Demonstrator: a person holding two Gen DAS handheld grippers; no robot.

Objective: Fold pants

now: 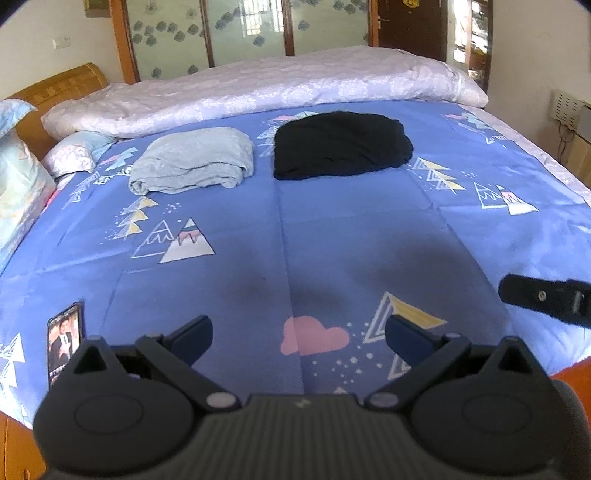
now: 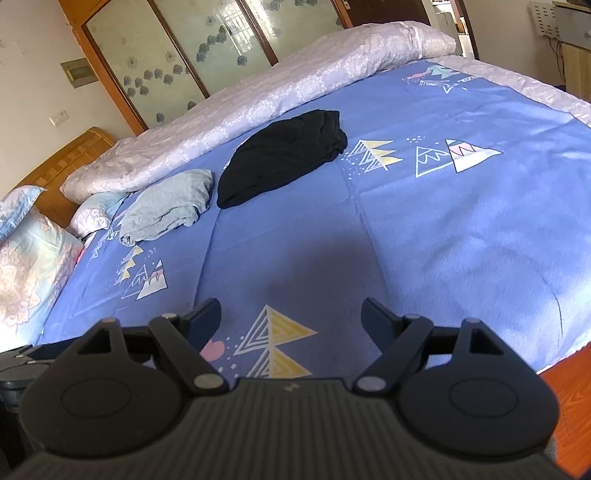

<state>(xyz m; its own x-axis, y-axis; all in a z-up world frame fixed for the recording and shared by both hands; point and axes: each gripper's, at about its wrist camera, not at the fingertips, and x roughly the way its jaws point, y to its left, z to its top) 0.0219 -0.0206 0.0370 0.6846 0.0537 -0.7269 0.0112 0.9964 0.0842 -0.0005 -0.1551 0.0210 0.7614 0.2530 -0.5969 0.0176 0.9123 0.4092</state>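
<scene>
Black pants [image 1: 341, 146] lie folded into a compact bundle on the far middle of the blue bed sheet [image 1: 332, 229]; the right wrist view shows the black pants [image 2: 282, 157] too. Left of them lies a folded light grey garment [image 1: 194, 160], also seen as the grey garment [image 2: 170, 201] from the right. My left gripper [image 1: 299, 339] hovers open over the near part of the sheet, nothing between its fingers. My right gripper [image 2: 291, 317] is open and empty as well. Its finger [image 1: 546, 299] pokes in at the right edge of the left wrist view.
A rolled pale quilt [image 1: 258, 92] runs along the far side of the bed. Pillows [image 1: 18, 177] and a wooden headboard [image 1: 55, 92] are at the left. A phone [image 1: 64, 341] lies on the sheet near the left front edge. Wardrobe doors [image 1: 240, 33] stand behind.
</scene>
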